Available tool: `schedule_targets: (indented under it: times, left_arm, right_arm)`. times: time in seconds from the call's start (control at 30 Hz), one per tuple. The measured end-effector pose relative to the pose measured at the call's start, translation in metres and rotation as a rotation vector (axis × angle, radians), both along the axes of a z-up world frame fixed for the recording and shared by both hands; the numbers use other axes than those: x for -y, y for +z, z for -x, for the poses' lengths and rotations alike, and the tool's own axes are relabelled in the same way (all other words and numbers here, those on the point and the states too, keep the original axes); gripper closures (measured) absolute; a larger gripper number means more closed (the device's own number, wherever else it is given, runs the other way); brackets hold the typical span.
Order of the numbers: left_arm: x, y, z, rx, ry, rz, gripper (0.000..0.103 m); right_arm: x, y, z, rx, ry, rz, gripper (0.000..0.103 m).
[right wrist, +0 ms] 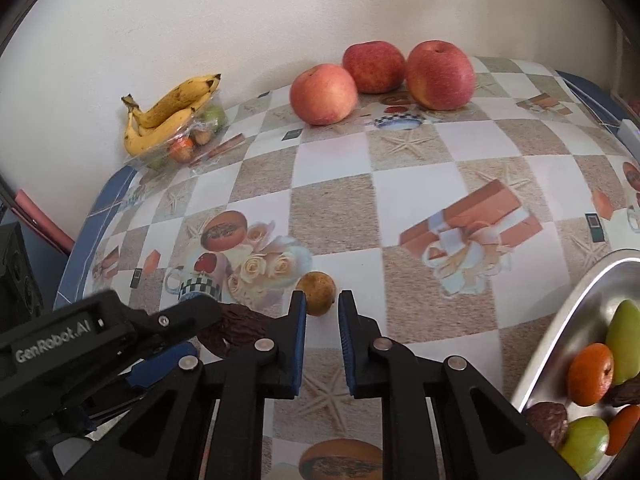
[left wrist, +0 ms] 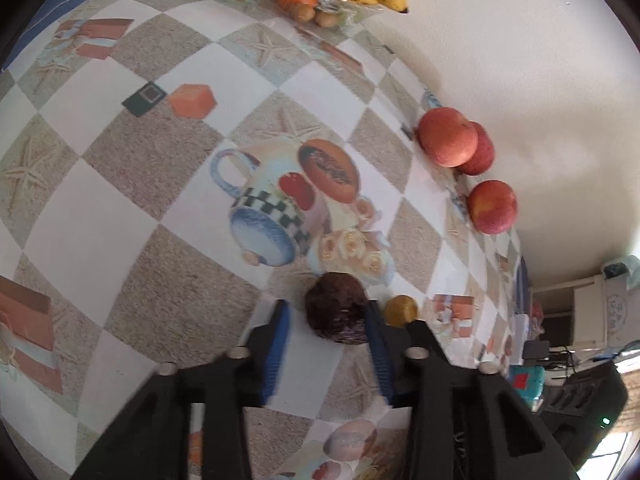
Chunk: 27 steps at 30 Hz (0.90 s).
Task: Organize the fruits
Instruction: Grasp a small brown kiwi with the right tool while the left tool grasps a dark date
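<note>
While my left tongs (left wrist: 326, 316) straddle one dark fruit (left wrist: 336, 307), seemingly unclamped, my right tongs (right wrist: 323, 305), narrowly parted, face one yellow fruit (right wrist: 316, 293); three apples (right wrist: 323, 94) sit far ahead.

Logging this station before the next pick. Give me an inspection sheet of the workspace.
Surface: table under a printed checkered cloth, against a white wall.
Job's things: dark wrinkled fruit and small brown fruit near the grippers; three apples by the wall; metal tray partly filled with green, orange and dark fruit.
Clutter: bananas on a clear pack of small fruit.
Grippers: left gripper open, jaws either side of the dark fruit; right gripper open, just short of the brown fruit.
Cables: nothing seen on the table.
Surroundings: shelves and boxes beyond the table edge, blurred.
</note>
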<state>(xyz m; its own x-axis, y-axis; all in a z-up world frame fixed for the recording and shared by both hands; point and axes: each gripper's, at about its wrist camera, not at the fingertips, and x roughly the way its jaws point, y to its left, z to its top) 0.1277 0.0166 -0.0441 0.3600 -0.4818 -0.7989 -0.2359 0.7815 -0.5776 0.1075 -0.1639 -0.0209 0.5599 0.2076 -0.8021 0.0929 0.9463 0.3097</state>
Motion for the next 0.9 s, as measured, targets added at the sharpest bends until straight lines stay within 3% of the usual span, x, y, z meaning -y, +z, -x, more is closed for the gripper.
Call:
schedule_targets:
  times: [0.33, 0.5, 0.63, 0.9]
  left_arm:
    - [-0.011, 0.006, 0.000, 0.009, 0.027, -0.001, 0.077]
    - [-0.021, 0.010, -0.001, 0.015, 0.053, -0.012, 0.078]
    - [-0.028, 0.005, -0.003, 0.005, 0.072, 0.021, 0.078]
    - [-0.021, 0.003, -0.005, -0.004, 0.045, 0.012, 0.076]
  right_arm:
    - [0.010, -0.003, 0.000, 0.009, -0.018, -0.065, 0.085]
    - [0.011, -0.009, -0.002, 0.001, -0.033, -0.104, 0.069]
    - [0.008, -0.011, -0.005, 0.005, -0.031, -0.113, 0.068]
    - [-0.001, -0.013, -0.011, 0.021, 0.002, -0.073, 0.071]
